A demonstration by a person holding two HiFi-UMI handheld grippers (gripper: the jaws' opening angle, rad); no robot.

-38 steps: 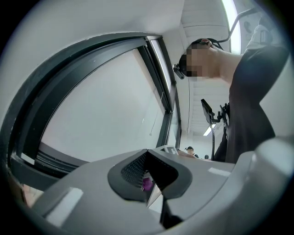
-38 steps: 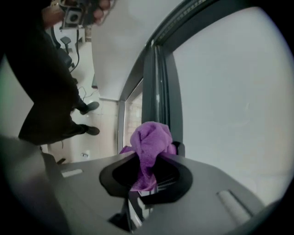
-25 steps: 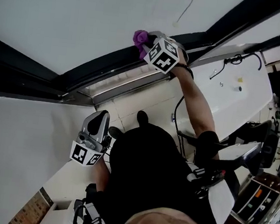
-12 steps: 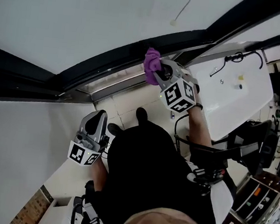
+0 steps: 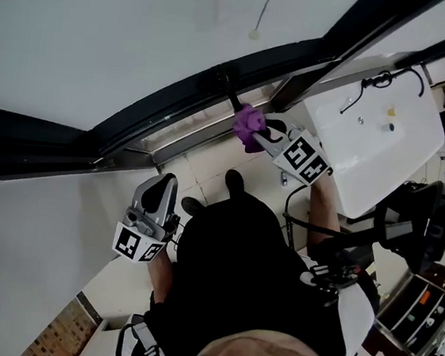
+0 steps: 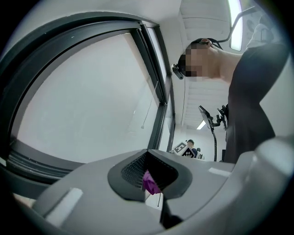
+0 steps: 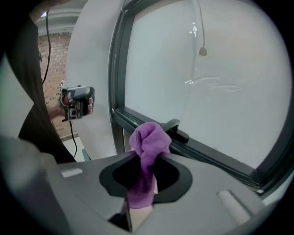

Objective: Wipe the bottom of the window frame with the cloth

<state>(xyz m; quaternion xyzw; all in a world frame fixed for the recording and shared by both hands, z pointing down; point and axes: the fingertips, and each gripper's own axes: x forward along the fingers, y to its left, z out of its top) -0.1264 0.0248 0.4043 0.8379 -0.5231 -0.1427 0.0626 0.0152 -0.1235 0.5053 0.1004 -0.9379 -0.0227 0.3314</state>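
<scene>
Right gripper point(image 5: 262, 136) has carried the purple cloth point(image 5: 248, 125) further along the window frame point(image 5: 184, 107) since a second ago; left gripper point(image 5: 159, 193) has hardly shifted.

Head view: cloth bunched at the right fingers' tip, on the pale lower rail just under the dark frame bar. Left gripper low, near the person's dark top point(image 5: 235, 278), well apart from the frame. White worktop point(image 5: 386, 144) at right.

Left gripper view: fingers point(image 6: 92, 202) closed to a thin slit, gripping nothing. Cloth point(image 6: 149, 182) shows far off through the notch. Frame point(image 6: 158, 92) beyond.

Right gripper view: fingers point(image 7: 82, 193) clamped on the cloth point(image 7: 149, 142), its wad sticking up past the tips. Wad sits in front of the bottom frame bar point(image 7: 211, 156), just beside a dark latch point(image 7: 178, 133); contact unclear.
</scene>
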